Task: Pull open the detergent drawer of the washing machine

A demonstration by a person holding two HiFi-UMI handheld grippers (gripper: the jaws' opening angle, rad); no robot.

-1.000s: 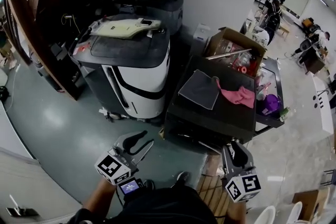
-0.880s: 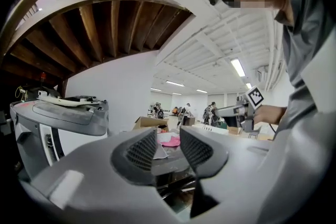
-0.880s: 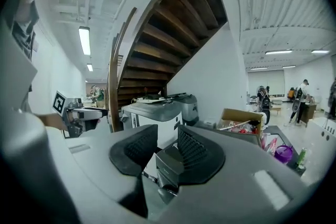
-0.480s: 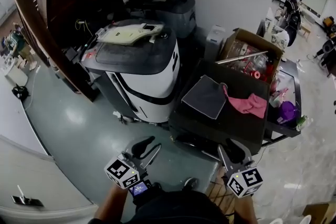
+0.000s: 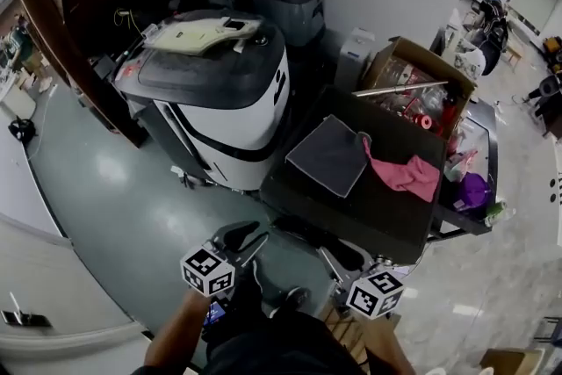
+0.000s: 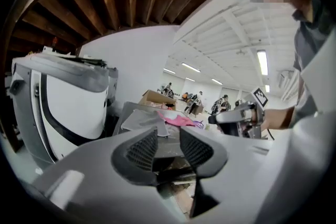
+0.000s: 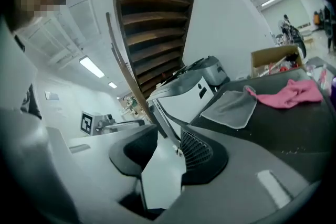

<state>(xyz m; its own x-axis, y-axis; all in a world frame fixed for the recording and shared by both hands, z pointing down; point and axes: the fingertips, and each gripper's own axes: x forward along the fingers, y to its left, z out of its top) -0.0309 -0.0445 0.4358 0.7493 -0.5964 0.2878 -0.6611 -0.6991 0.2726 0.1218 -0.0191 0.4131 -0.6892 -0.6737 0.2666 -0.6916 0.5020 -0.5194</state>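
A dark, flat-topped unit stands in the middle of the head view, with a grey cloth and a pink cloth lying on top. No detergent drawer can be made out on it from here. My left gripper hovers low over the green floor, short of the unit's near left corner, shut and empty. My right gripper hangs just before the unit's front edge, also shut on nothing. In the left gripper view the pads point at the dark top. In the right gripper view the jaws point past the unit's top.
A white-and-black machine with a cream part on its lid stands left of the dark unit. An open cardboard box and a cart with purple items stand behind and to the right. A wooden stair rises at the left. People stand far off at the right.
Both grippers have sunk and rolled. In the head view the right one has swung left, closer to the dark unit's front. Both jaws stayed shut.
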